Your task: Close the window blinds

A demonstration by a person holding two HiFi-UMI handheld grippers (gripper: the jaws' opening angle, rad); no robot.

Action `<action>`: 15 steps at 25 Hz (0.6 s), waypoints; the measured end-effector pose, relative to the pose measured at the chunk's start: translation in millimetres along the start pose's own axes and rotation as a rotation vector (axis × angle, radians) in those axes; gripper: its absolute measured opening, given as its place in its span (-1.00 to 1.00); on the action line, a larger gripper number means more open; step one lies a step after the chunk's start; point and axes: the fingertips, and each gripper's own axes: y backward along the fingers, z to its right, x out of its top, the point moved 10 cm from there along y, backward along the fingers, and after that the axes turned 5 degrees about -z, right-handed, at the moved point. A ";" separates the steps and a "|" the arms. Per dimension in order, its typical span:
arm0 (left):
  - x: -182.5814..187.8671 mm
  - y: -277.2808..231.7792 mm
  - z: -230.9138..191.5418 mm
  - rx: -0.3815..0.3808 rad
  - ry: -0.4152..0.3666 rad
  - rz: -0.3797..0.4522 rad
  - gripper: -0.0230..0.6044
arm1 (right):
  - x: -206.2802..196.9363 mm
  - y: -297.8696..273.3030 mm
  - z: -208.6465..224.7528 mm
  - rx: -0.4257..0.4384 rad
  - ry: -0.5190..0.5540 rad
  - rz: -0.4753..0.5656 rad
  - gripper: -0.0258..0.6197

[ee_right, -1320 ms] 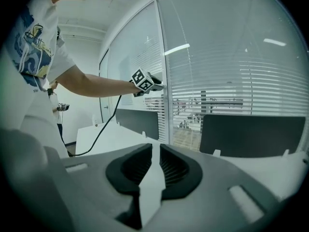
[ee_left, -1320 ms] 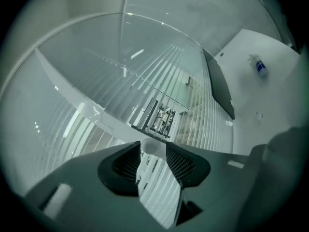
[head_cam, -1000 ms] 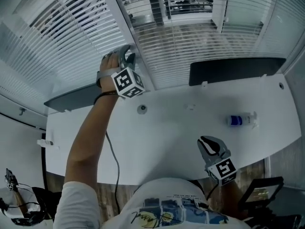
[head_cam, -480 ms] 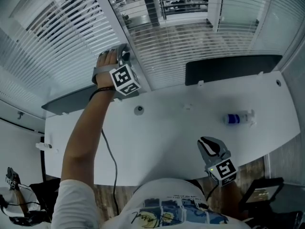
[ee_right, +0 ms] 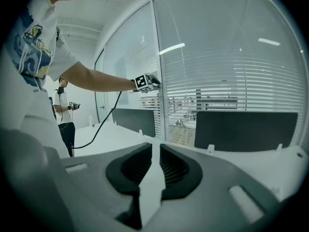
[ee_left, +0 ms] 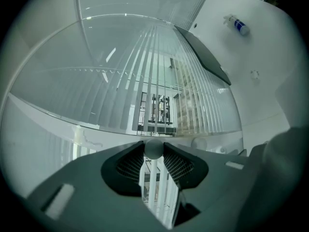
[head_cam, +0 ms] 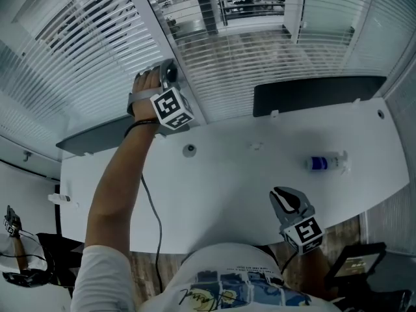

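White slatted blinds [head_cam: 260, 51] hang behind the desk, their slats part open with a view through. My left gripper [head_cam: 168, 70] is raised against the window post [head_cam: 156, 18], held by an outstretched arm. In the left gripper view a small grey ball [ee_left: 153, 148] on the blinds' control sits between the tips of the left gripper [ee_left: 154, 151]. The jaws have just been closing and both pads touch it. My right gripper [head_cam: 285, 197] rests low near the desk's front edge. In its own view the right gripper [ee_right: 155, 149] has its jaws a thin slit apart, with nothing between them.
The white desk [head_cam: 247, 187] carries a small bottle with a blue label [head_cam: 325, 163] at right and a round grommet [head_cam: 189, 150]. Dark partition panels [head_cam: 318, 93] [head_cam: 97, 134] stand along its far edge. Another person [ee_right: 63, 110] stands far off at left.
The left gripper has shifted slightly left and up along the window post. The right gripper has stayed in place.
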 end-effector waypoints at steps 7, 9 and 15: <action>3.7 1.3 3.0 -0.008 0.165 -0.003 -0.55 | -3.4 -3.1 4.5 0.005 0.000 -0.005 -0.81; 2.4 1.7 0.7 -0.013 0.221 -0.002 -0.55 | -1.2 -4.3 4.1 0.008 -0.001 -0.005 -0.81; 1.9 2.7 0.6 -0.021 0.395 -0.008 -0.55 | -3.9 -8.8 5.7 0.019 0.000 -0.003 -0.81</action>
